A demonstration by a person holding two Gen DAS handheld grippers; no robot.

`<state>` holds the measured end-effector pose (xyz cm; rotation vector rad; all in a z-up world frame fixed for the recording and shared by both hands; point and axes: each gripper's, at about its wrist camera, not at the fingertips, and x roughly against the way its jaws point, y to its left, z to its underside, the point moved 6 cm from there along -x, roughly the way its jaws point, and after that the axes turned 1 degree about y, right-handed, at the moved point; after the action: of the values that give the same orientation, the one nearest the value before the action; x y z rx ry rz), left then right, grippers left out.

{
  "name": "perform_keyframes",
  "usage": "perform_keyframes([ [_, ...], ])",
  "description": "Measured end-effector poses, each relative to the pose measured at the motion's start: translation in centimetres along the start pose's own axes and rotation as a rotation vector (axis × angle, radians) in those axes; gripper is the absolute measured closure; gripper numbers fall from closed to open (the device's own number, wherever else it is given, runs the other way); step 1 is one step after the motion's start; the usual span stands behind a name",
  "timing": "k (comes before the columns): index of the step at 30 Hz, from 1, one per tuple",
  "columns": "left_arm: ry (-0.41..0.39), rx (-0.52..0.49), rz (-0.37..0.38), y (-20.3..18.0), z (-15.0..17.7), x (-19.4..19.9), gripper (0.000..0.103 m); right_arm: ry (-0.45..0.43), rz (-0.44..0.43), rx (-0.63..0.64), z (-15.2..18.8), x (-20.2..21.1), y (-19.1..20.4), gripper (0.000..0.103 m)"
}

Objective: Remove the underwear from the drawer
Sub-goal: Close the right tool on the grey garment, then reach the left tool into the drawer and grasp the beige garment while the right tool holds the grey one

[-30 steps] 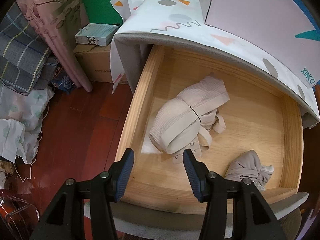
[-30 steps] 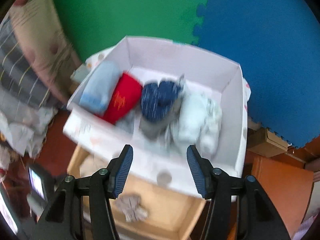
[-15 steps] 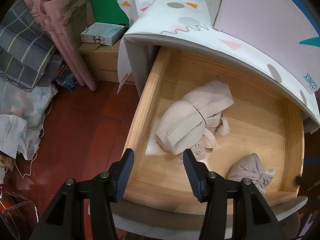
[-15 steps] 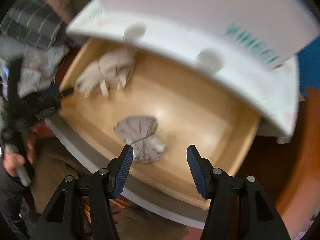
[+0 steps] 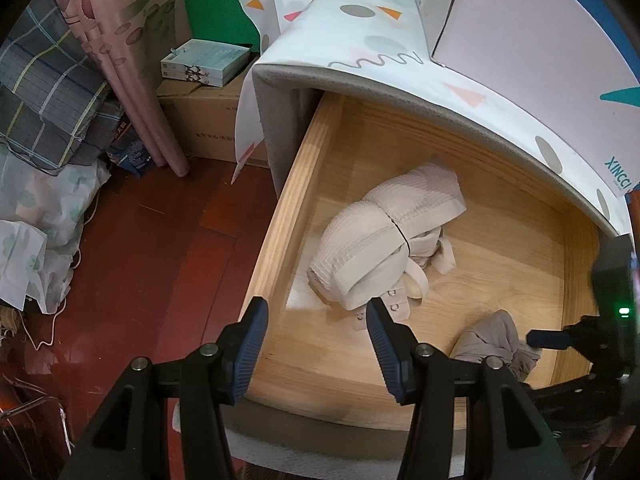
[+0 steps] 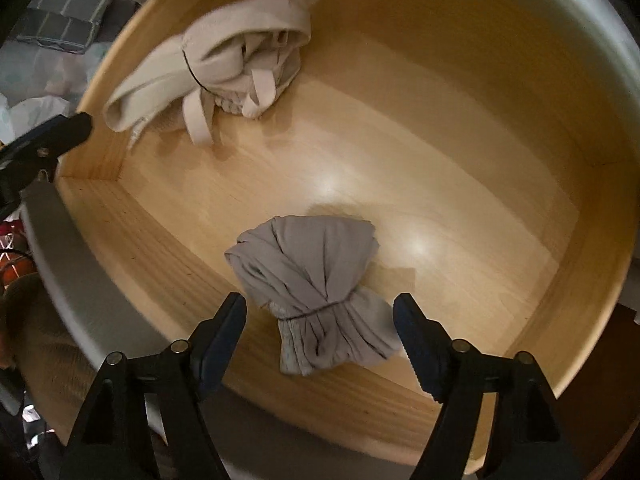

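The wooden drawer stands pulled out. A grey underwear bundle, tied round its middle, lies near the drawer's front wall. My right gripper hangs just over it with its jaws opening; the bundle lies between the fingers and the pads do not touch it. A rolled beige bra with loose straps lies further back on the left. Over the front left corner my left gripper is open and holds nothing. In the left wrist view the grey bundle shows beside one right fingertip.
A cabinet top under a white patterned cloth overhangs the drawer's back, with a pale box on it. Left of the drawer are a red-brown floor, a cardboard box, a curtain and heaps of fabric.
My right gripper dropped from the box of folded clothes on the cabinet top into the drawer, over the grey bundle, and its jaws widened. The left gripper barely moved.
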<state>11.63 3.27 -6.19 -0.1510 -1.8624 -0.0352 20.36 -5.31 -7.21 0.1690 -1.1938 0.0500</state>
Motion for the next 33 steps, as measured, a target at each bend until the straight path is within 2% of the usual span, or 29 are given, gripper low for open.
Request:
perform_keyframes([
  [4, 0.001, 0.0, 0.0, 0.0, 0.0, -0.1, 0.051, 0.025, 0.02, -0.017, -0.1, -1.8, -0.3, 0.03],
  [6, 0.0, 0.0, 0.0, 0.0, 0.0, 0.0, 0.051, 0.028, 0.036, -0.039, 0.1, -2.5, -0.7, 0.035],
  [8, 0.0, 0.001, 0.001, 0.0, 0.0, 0.0, 0.051, 0.023, 0.011, -0.081, 0.4, -2.6, -1.3, 0.044],
  [13, 0.0, 0.002, 0.0, 0.0, 0.1, -0.2, 0.051, 0.011, 0.04, -0.141, 0.9, -2.4, -3.2, 0.052],
  [23, 0.0, -0.003, -0.004, -0.2, 0.2, -0.2, 0.051, 0.012, 0.049, -0.322, 4.2, -2.7, -8.6, 0.053],
  [33, 0.012, 0.002, 0.001, -0.1, 0.2, -0.2, 0.051, 0.037, 0.072, -0.388, 5.6, -3.1, -9.6, 0.055],
])
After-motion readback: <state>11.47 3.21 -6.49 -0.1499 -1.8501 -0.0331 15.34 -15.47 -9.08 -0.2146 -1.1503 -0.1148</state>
